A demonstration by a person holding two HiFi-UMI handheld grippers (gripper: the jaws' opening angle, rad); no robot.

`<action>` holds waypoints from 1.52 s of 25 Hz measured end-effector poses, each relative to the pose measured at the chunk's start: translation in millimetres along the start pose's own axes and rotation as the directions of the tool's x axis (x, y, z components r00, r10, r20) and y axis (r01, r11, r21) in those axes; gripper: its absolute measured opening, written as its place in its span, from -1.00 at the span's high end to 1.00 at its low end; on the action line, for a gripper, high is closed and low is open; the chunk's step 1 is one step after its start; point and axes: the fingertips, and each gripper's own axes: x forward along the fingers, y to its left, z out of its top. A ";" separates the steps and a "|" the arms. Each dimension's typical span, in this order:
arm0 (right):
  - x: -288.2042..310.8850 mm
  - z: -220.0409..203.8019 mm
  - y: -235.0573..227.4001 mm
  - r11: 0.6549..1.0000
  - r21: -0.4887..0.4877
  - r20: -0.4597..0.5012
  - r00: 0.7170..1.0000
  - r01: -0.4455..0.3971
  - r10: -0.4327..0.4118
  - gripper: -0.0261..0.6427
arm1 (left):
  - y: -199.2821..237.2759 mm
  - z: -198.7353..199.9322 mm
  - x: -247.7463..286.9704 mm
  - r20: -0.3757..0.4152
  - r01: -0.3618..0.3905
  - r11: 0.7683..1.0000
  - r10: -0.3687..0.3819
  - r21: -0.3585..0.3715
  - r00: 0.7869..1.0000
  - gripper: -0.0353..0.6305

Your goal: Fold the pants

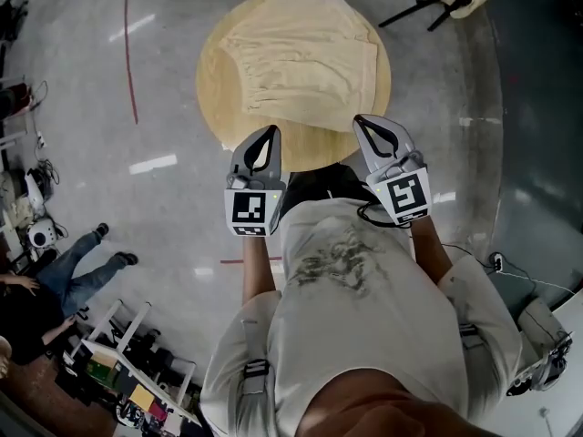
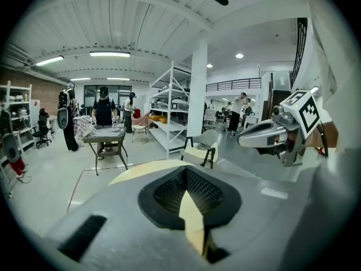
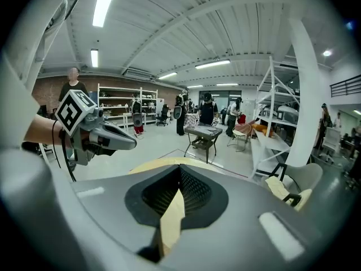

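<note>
The left gripper (image 1: 266, 144) and the right gripper (image 1: 372, 130) are both shut tight, with nothing in them. They hang over the near edge of the round table (image 1: 214, 89). The pants (image 1: 305, 57) lie bunched on the table's far half. I think folding has not begun. Next, the jaws must open and grab the cloth's edges. The legs and waist are hard to tell apart.

The pants (image 1: 301, 62) were cream, the table (image 1: 211, 89) pale tan wood, the floor (image 1: 82, 107) glossy grey with a thin red line (image 1: 127, 62). The left gripper (image 1: 264, 139) and right gripper (image 1: 373, 127) were grey, trimmed black, with black-and-white square markers. The person's shirt (image 1: 364, 326) was off-white with a dark grey print.
</note>
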 end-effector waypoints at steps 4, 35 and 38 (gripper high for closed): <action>13.3 -5.6 -2.4 1.000 0.006 -0.023 1.000 0.009 -0.009 0.89 | 11.1 -8.8 10.1 -0.031 0.016 0.999 -0.016 0.029 0.999 0.88; 71.0 -103.5 1.9 0.997 -0.073 -0.243 0.969 0.032 -0.049 0.84 | 39.4 -124.6 68.0 -0.308 0.228 0.944 -0.149 0.239 0.939 0.83; 73.3 -115.3 1.8 0.997 -0.074 -0.263 0.964 0.026 -0.044 0.81 | 40.7 -132.1 73.5 -0.320 0.237 0.941 -0.154 0.241 0.935 0.80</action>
